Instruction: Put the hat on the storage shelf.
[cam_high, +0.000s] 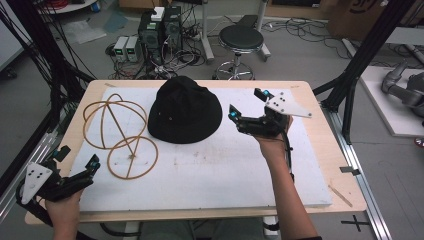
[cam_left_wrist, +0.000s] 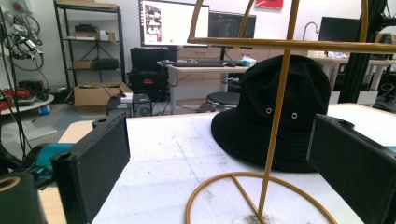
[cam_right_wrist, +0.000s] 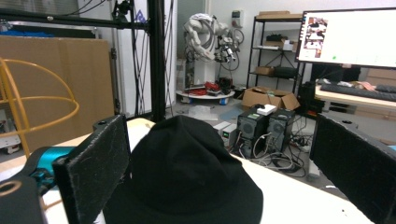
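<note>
Hat (cam_high: 184, 110) black; wire stand (cam_high: 120, 134) gold-yellow; tbl mat (cam_high: 210, 170) white; tbl edge (cam_high: 330, 145) light wood; jaw pads black.

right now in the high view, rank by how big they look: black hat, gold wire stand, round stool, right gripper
1. gold wire stand and black hat, too close to rank
2. right gripper
3. round stool, farther off, so unsure

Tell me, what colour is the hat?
The hat is black, best seen in the high view.
</note>
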